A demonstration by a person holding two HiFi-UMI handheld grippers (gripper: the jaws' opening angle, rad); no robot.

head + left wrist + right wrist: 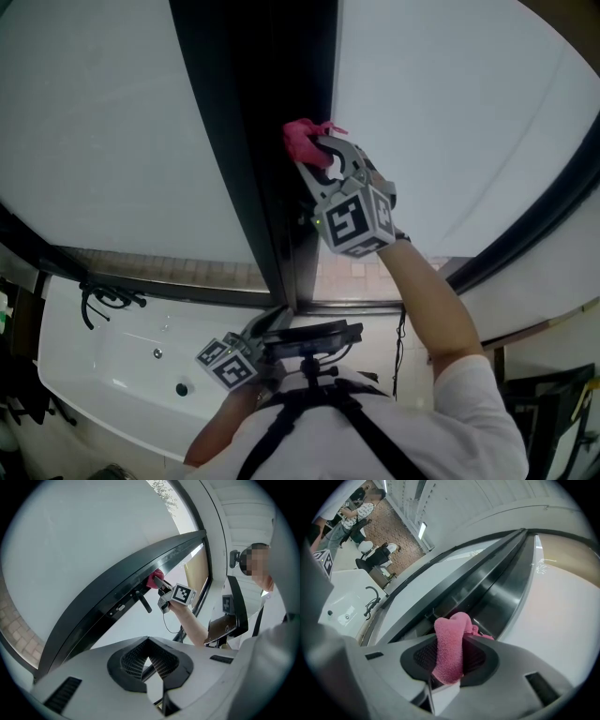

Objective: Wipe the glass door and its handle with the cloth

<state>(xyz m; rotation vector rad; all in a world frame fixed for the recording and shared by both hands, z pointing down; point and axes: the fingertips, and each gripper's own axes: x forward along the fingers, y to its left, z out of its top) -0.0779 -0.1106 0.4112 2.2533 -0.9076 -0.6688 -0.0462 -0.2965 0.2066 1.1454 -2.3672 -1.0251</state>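
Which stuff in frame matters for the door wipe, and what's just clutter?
In the job:
- pink cloth, clamped in the right gripper against the dark frame
- glass door
- black handle

Just lying about:
- white basin
- black tap on it
- left gripper, shut on nothing, held low near the basin

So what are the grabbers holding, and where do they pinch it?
The right gripper pinches the pink cloth around its middle, with a folded end poking out past the fingers. The left gripper holds nothing; its fingers are shut.
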